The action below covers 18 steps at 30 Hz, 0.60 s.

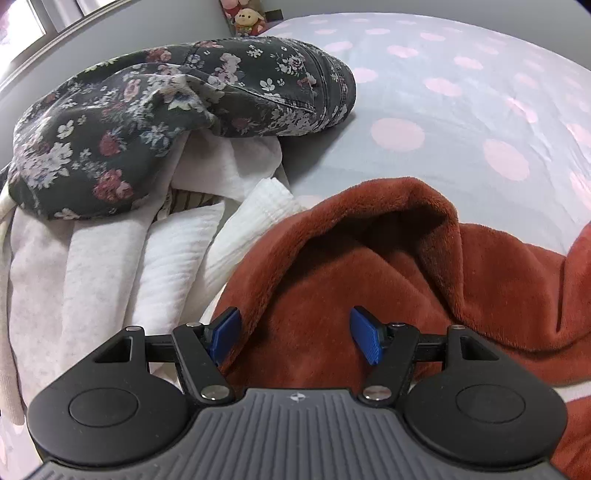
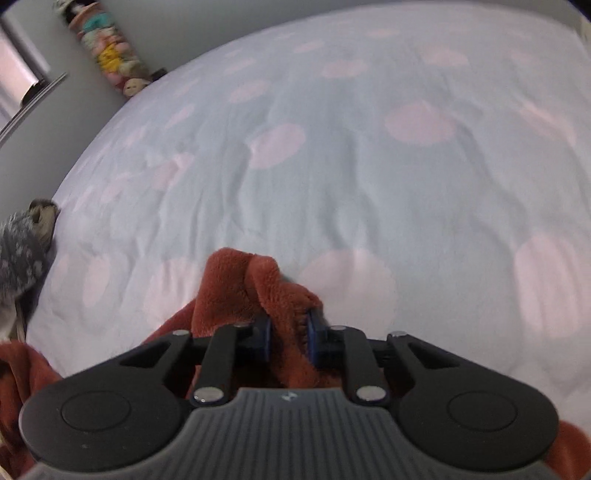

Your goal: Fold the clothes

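A rust-red fleece garment (image 1: 369,266) lies crumpled on the bed, with a raised fold ahead of my left gripper (image 1: 295,336). That gripper hovers over it with its blue pads (image 1: 364,338) wide apart, and the fleece spreads beneath and between them. It is open. In the right wrist view, my right gripper (image 2: 288,336) is shut on a bunched edge of the same fleece (image 2: 236,288), which sticks up out of the jaws above the sheet.
A dark floral garment (image 1: 110,129) lies over a heap of white clothes (image 1: 110,258) to the left. The grey sheet with pink dots (image 2: 332,166) stretches ahead and right. Plush toys (image 1: 247,20) sit by the far wall.
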Each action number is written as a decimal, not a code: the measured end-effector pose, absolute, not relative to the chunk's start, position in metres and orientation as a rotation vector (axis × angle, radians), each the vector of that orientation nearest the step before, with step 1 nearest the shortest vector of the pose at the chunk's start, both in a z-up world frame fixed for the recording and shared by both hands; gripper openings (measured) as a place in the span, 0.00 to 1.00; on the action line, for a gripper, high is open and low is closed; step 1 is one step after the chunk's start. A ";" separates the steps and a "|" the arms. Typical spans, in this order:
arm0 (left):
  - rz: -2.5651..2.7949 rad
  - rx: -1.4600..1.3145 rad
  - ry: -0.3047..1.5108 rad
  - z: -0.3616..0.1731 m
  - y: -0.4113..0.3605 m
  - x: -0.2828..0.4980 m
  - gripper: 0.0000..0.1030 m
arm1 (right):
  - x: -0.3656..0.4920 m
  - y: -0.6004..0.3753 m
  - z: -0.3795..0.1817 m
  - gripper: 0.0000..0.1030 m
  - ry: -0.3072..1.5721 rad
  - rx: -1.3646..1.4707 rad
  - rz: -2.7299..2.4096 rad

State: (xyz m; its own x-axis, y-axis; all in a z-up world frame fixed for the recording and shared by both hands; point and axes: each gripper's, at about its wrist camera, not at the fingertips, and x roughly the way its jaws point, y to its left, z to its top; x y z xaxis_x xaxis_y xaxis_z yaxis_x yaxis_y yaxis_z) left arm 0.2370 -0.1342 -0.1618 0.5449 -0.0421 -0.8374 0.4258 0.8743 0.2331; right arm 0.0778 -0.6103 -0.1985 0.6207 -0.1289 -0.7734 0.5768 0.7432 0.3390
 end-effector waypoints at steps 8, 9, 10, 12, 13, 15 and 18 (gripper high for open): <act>-0.290 0.450 0.931 -0.151 -0.106 0.231 0.62 | 0.009 -0.646 -0.130 0.13 0.685 0.476 -0.715; -0.294 0.443 0.928 -0.150 -0.103 0.232 0.62 | -0.002 -0.655 -0.122 0.13 0.672 0.467 -0.753; -0.299 0.441 0.924 -0.149 -0.100 0.233 0.62 | -0.014 -0.663 -0.113 0.13 0.663 0.458 -0.794; -0.327 0.462 0.909 -0.149 -0.100 0.234 0.62 | -0.039 -0.678 -0.098 0.13 0.649 0.446 -0.855; -0.345 0.475 0.901 -0.150 -0.101 0.236 0.62 | -0.052 -0.684 -0.092 0.13 0.646 0.439 -0.882; -0.402 0.501 0.895 -0.156 -0.106 0.239 0.62 | -0.071 -0.694 -0.082 0.13 0.645 0.422 -0.942; -0.502 0.505 0.900 -0.166 -0.115 0.244 0.62 | -0.099 -0.707 -0.077 0.13 0.640 0.461 -0.984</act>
